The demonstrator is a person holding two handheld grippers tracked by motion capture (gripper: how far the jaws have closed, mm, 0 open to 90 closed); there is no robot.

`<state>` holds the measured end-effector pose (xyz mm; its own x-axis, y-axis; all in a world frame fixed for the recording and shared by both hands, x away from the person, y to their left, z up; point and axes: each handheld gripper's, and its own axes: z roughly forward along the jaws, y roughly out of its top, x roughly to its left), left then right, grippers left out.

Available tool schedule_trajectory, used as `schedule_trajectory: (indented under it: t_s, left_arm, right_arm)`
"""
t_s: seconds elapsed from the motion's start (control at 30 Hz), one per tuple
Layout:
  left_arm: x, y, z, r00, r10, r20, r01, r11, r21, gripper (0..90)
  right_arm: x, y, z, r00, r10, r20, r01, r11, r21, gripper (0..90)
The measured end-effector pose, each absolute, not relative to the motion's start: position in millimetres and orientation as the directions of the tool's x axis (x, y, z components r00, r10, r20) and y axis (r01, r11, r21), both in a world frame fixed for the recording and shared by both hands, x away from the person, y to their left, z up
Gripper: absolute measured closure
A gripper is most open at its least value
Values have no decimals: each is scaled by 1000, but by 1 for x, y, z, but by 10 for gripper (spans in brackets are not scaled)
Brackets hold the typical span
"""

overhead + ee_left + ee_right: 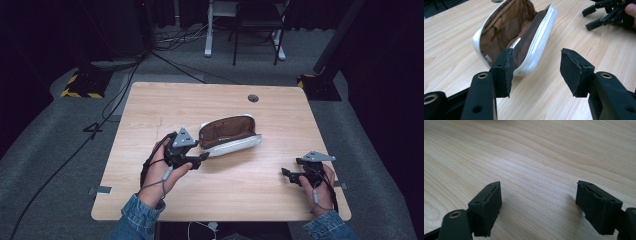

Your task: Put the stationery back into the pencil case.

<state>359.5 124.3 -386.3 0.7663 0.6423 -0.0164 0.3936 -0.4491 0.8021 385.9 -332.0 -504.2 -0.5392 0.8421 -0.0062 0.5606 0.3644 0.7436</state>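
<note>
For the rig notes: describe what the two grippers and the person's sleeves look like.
Both the left gripper and the right gripper are black, with two blocky padded jaws and a grey three-cornered plate on top. A grey cable trails from each along the hand. The sleeves are blue denim.

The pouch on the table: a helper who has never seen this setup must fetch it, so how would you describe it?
On the light wooden table, look just left of the middle, beside the left gripper. The pouch lies there on its side, unzipped and gaping. It has a white shell and a brown lining with pockets, unlike the black grippers around it.
</note>
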Motion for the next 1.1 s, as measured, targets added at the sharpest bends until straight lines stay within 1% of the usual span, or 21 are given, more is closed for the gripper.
schedule_trajectory:
  t_s: [0.1,0.23,0.4,0.47,0.5,0.53,0.57,0.63,0.73,0.8,0.97,1.1]
  left_arm:
    - [354,134,-389,763,647,-1,390,-458,799,433]
    - [348,150,-397,761,648,-26,407,-446,797,416]
    - [340,171,-406,746,665,-34,411,-419,809,388]
    - [340,178,-414,739,672,-52,430,-410,805,376]
    - [341,180,-418,737,673,-58,446,-422,789,356]
    - [341,183,-421,736,676,-34,444,-444,778,320]
    - [341,186,-424,734,679,-30,450,-452,771,303]
    - [342,192,-431,719,694,-43,469,-439,766,270]
    - [344,199,-438,706,706,-53,484,-427,763,258]
    - [346,204,-445,699,713,-60,499,-425,755,232]
    - [348,215,-465,686,722,-88,542,-427,724,213]
    - [348,222,-476,668,740,-82,557,-423,715,212]
  right_arm:
    - [386,-332,-504,-538,843,-6,560,363,744,212]
    - [386,-332,-504,-539,842,-6,561,364,744,212]
    - [386,-332,-504,-538,843,-6,560,364,744,212]
    - [386,-332,-504,-538,843,-6,560,364,744,212]
    - [386,-332,-504,-538,843,-6,561,364,744,212]
    - [386,-332,-504,-539,842,-6,561,364,744,212]
    - [386,-332,-504,-538,843,-6,560,364,744,212]
    - [386,-332,-504,-538,843,-7,560,364,744,212]
    - [386,-332,-504,-538,843,-7,560,364,744,212]
    - [386,-332,-504,-538,843,-6,560,363,744,212]
    - [386,-332,-504,-538,843,-6,560,363,744,212]
    - [386,-332,-504,-539,842,-6,561,364,744,212]
